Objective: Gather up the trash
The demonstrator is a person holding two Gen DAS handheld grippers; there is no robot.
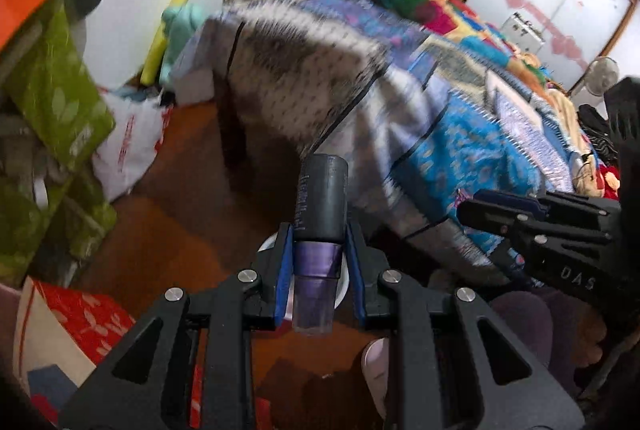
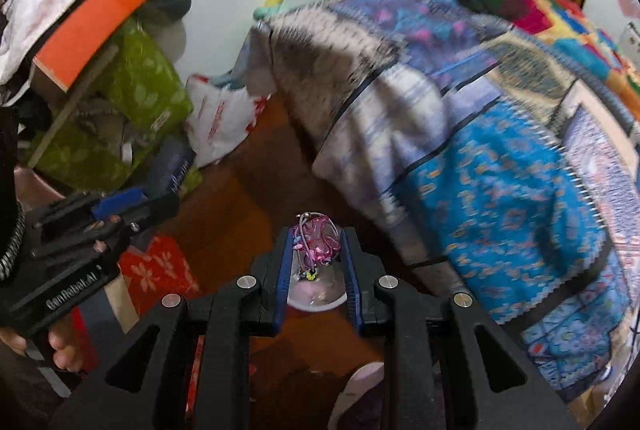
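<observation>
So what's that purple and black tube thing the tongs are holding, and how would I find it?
Start at the big bed with the blue patterned blanket and look down to the brown floor in front of it. There the left tongs pinch a small bottle between blue pads. It has a dark grey cap above a see-through purple body; the other tongs hold something pink and crumpled instead.

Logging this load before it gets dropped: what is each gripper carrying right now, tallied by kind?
Dark cylindrical bottle with a purple lower part, clamped in the left gripper: 1
Pink translucent trinket with a wire loop and beads, clamped in the right gripper: 1
Total: 2 items held, one in each gripper.
</observation>
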